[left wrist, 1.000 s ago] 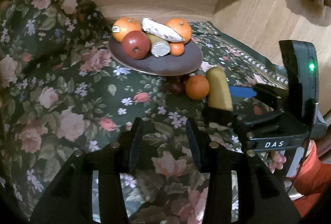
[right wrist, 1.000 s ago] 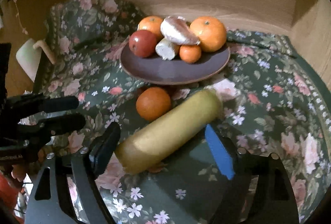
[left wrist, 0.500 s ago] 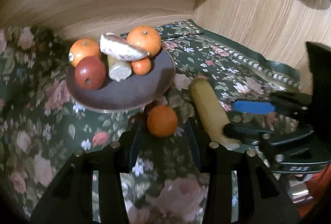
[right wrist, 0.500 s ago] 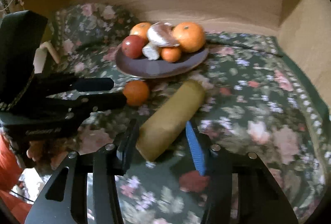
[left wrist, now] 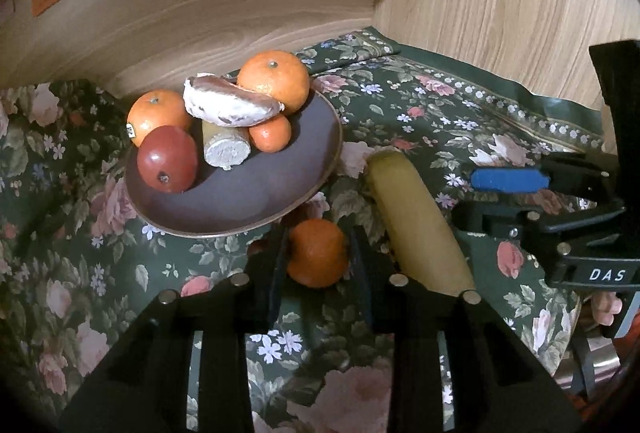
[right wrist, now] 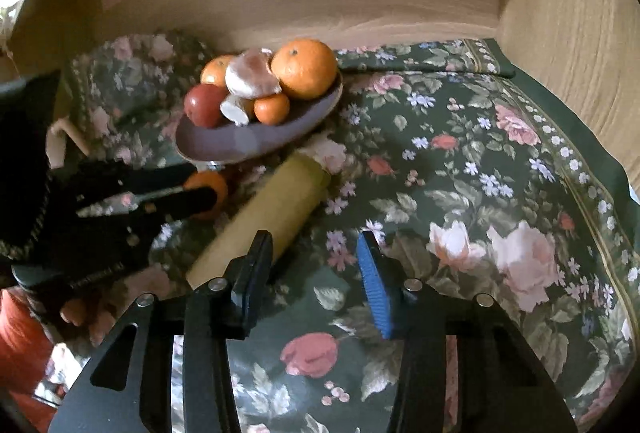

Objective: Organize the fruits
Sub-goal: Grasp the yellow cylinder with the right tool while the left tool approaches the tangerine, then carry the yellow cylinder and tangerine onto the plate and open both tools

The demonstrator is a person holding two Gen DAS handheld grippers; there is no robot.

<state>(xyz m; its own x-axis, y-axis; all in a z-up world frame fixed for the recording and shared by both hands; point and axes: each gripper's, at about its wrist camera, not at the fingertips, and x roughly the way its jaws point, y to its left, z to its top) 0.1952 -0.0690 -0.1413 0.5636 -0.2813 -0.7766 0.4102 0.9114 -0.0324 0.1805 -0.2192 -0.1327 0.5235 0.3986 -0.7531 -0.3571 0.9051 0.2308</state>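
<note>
A small orange [left wrist: 317, 252] lies on the floral cloth just in front of a dark plate [left wrist: 240, 197]. My left gripper [left wrist: 316, 253] is open, its fingers on either side of the orange; I cannot tell whether they touch it. The plate holds two large oranges [left wrist: 274, 80], a red apple [left wrist: 168, 159], a small orange and pale cut pieces. A long yellow fruit [left wrist: 418, 225] lies right of the small orange. My right gripper [right wrist: 316, 257] is open and empty, just right of the yellow fruit [right wrist: 272, 209]. The plate shows in the right wrist view [right wrist: 224, 145].
A dark round fruit [left wrist: 260, 247] is half hidden under the plate's rim. Wooden walls [left wrist: 500, 13] close the back and right side. The floral cloth [right wrist: 460, 193] stretches to the right. The right gripper's body [left wrist: 580, 225] stands right of the yellow fruit.
My left gripper has moved forward and right until its fingers flank the small orange. My right gripper has drawn back and right off the yellow fruit, which now lies outside its fingers.
</note>
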